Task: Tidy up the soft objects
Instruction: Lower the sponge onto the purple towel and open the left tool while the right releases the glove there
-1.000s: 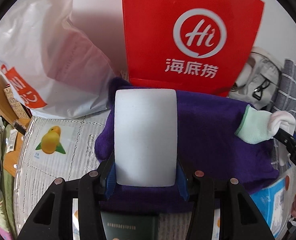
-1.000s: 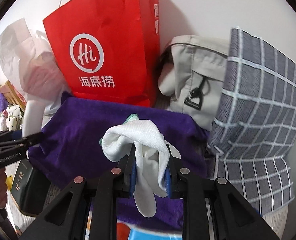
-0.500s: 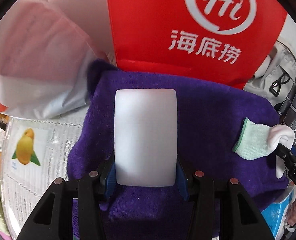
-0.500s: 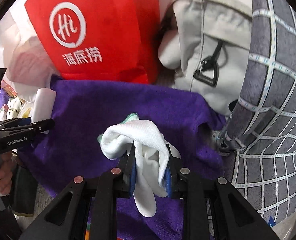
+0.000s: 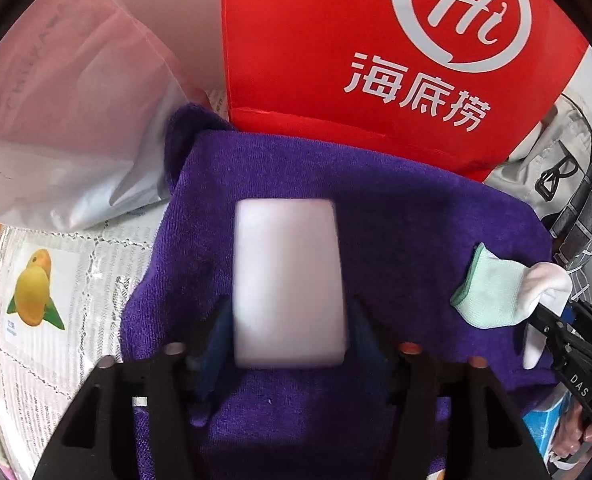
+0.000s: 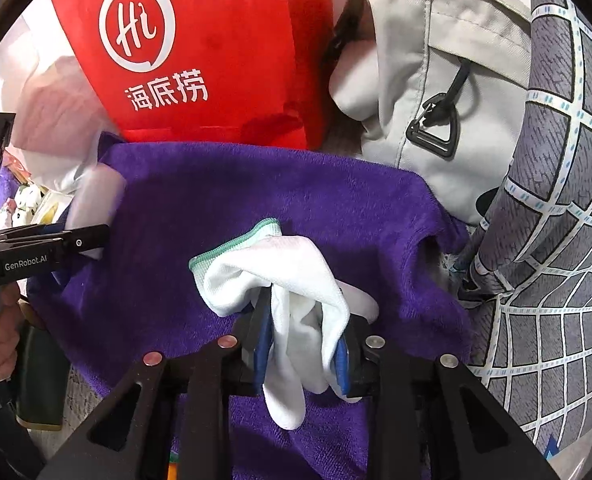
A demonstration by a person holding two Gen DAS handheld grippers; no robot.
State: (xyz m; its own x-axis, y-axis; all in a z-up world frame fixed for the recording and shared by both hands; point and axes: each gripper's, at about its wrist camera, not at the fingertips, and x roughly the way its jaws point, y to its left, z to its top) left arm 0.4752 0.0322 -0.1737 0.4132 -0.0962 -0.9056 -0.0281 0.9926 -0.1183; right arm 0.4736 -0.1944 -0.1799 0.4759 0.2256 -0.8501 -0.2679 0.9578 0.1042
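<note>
My left gripper (image 5: 290,332) has just been opening, and the white sponge block (image 5: 289,284) lies free between its jaws on the purple towel (image 5: 408,216). My right gripper (image 6: 302,354), loosening too, barely holds the white glove (image 6: 284,272) there. Both releases look nearly done.

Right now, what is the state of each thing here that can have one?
Towel: spread out flat.
Left gripper: open; jaws have just been opening.
Block: upright between the left jaws, not gripped.
Right gripper: shut on the glove; jaws have just been opening.
Glove: crumpled, cuff on the towel.
Bag: upright behind the towel.
</note>
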